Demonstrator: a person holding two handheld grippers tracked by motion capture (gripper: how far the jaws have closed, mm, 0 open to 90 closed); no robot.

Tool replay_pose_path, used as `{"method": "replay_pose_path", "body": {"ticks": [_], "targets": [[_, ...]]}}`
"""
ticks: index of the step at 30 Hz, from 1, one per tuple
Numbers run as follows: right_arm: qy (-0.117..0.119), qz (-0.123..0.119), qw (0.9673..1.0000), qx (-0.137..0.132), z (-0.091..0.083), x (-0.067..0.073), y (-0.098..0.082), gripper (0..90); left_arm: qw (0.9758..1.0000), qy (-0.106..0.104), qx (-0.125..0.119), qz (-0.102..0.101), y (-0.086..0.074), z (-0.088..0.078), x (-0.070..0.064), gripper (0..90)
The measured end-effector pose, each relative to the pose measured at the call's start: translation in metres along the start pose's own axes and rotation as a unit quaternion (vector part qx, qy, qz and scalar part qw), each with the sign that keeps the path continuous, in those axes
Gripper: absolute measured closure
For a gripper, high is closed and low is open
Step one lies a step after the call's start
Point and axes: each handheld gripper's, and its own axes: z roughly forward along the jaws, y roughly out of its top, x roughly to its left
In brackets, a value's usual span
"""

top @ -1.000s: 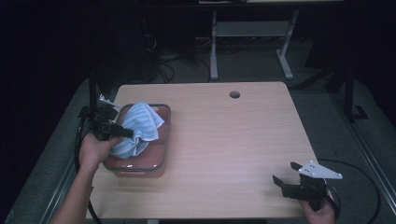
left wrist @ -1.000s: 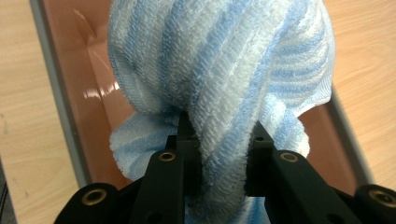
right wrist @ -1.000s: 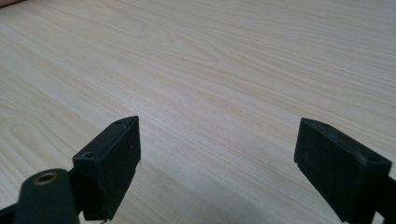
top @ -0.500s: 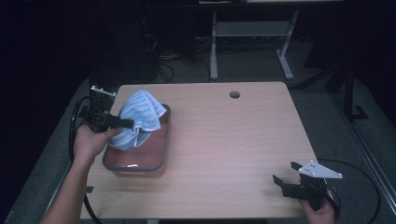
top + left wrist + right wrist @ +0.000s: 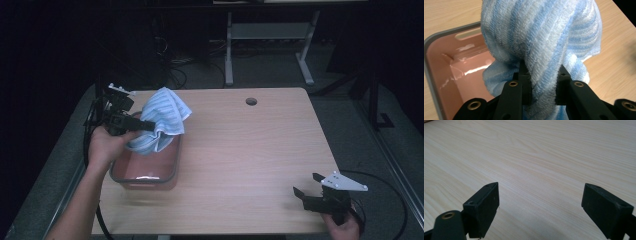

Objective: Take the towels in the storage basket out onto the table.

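A blue-and-white striped towel (image 5: 162,122) hangs bunched above a pink bin with a grey rim (image 5: 170,172) at the table's left side. My left gripper (image 5: 149,125) is shut on the towel, and in the left gripper view its black jaws pinch a thick fold of the towel (image 5: 544,42) over the bin's pink inside (image 5: 461,72). The towel's lower end still dips into the bin. My right gripper (image 5: 306,186) rests low at the table's front right corner, open, with bare wood between its jaws (image 5: 540,202).
The wooden table (image 5: 250,150) has a round cable hole (image 5: 251,101) near its far edge. Cables trail off both grippers at the table's left and right sides. A white desk frame (image 5: 270,35) stands on the dark floor behind.
My left gripper has lifted the towel up out of the bin and drawn it toward the far left. The right gripper has stayed put.
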Motion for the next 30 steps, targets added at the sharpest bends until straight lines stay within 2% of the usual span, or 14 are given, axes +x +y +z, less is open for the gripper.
{"method": "replay_pose_path", "body": {"ticks": [7, 18, 23, 30], "targets": [[-0.001, -0.004, 1.0000, -0.002, 0.000, -0.001, 0.000, 14.2, 0.9999, -0.001, 0.007, 0.014, 0.009, 0.007, -0.013, 73.4], [-0.003, 0.008, 1.0000, -0.002, -0.002, -0.004, -0.003, 14.1, 0.9992, -0.001, 0.022, 0.033, 0.024, 0.020, -0.030, 73.3], [-0.003, 0.006, 1.0000, -0.002, -0.003, -0.005, -0.003, 14.2, 0.9988, -0.007, 0.025, 0.042, 0.031, 0.028, -0.041, 73.2], [-0.002, 0.004, 1.0000, -0.002, -0.002, -0.004, -0.002, 14.2, 0.9982, -0.015, 0.029, 0.051, 0.038, 0.039, -0.051, 73.1]]}}
